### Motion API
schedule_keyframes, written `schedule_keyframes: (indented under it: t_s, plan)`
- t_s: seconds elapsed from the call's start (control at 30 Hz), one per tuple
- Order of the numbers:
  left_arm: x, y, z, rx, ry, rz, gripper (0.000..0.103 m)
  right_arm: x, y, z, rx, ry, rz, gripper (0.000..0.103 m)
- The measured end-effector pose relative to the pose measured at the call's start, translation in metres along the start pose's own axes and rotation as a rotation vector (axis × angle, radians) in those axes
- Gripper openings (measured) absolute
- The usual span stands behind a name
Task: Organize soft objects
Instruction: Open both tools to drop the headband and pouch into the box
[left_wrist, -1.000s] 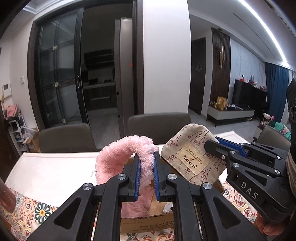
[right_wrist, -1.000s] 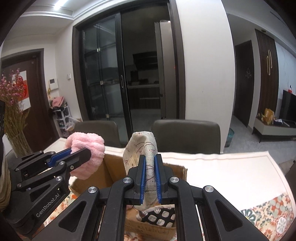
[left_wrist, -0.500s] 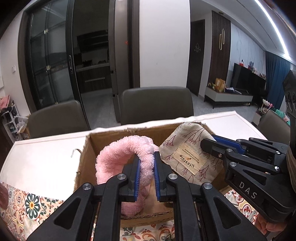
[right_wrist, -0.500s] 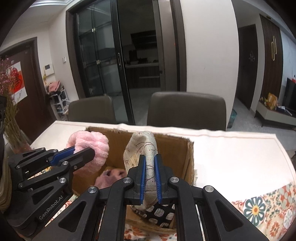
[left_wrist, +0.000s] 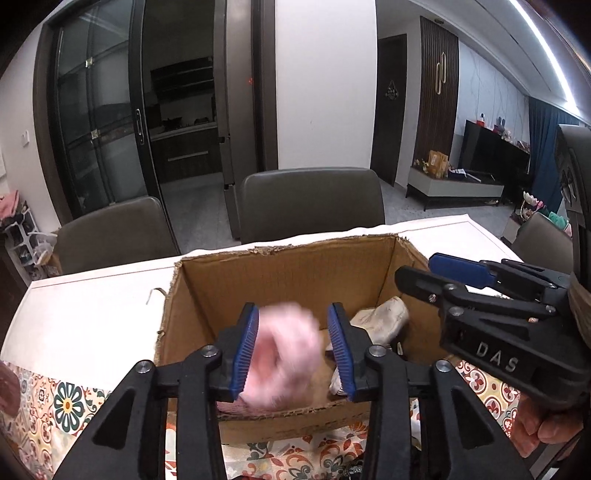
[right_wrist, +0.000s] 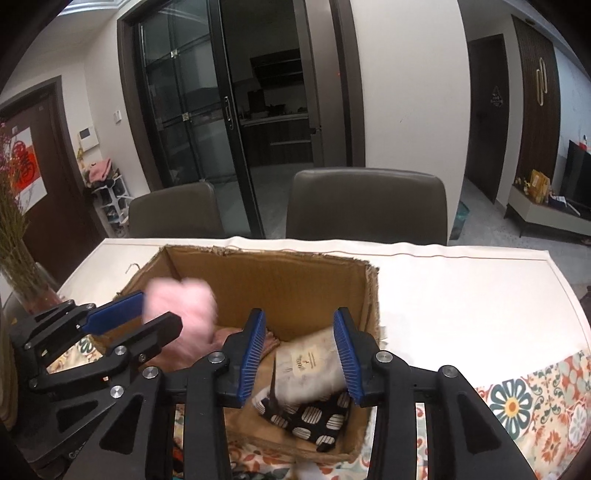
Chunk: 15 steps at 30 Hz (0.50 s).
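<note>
Both claws pinched their soft items above the cardboard box (left_wrist: 280, 273) 1 second ago; now both have let go. At lower centre of the left view, the left gripper (left_wrist: 293, 349) is opening, with the blurred pink fluffy headband (left_wrist: 284, 363) loose between its pads. The right gripper (right_wrist: 301, 356) is opening too, and the beige pouch (right_wrist: 308, 365) lies in the box on a black-and-white spotted item (right_wrist: 314, 417).

Black claw (left_wrist: 293, 347) — blue ribbed pads, silver screws
</note>
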<state>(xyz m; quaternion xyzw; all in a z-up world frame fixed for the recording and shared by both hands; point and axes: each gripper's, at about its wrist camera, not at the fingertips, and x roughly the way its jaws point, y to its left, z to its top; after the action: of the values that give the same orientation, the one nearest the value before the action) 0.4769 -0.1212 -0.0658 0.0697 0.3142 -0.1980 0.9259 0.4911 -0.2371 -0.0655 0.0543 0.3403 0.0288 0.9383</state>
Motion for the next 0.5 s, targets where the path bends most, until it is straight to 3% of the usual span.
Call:
schedule_keyframes:
  t_s: [0.03, 0.33, 0.5]
  plan:
    - [-0.003, -0.001, 0.000, 0.001, -0.005, 0.001, 0.045, -0.002, -0.001, 0.000, 0.004, -0.003, 0.000, 0.040]
    - [-0.044, -0.008, 0.001, 0.019, -0.065, 0.021, 0.046, -0.038, -0.003, 0.006, 0.033, -0.042, -0.026, 0.040]
    - [-0.072, -0.012, 0.000, 0.008, -0.095, 0.023, 0.046, -0.061, -0.003, 0.008, 0.053, -0.075, -0.035, 0.049]
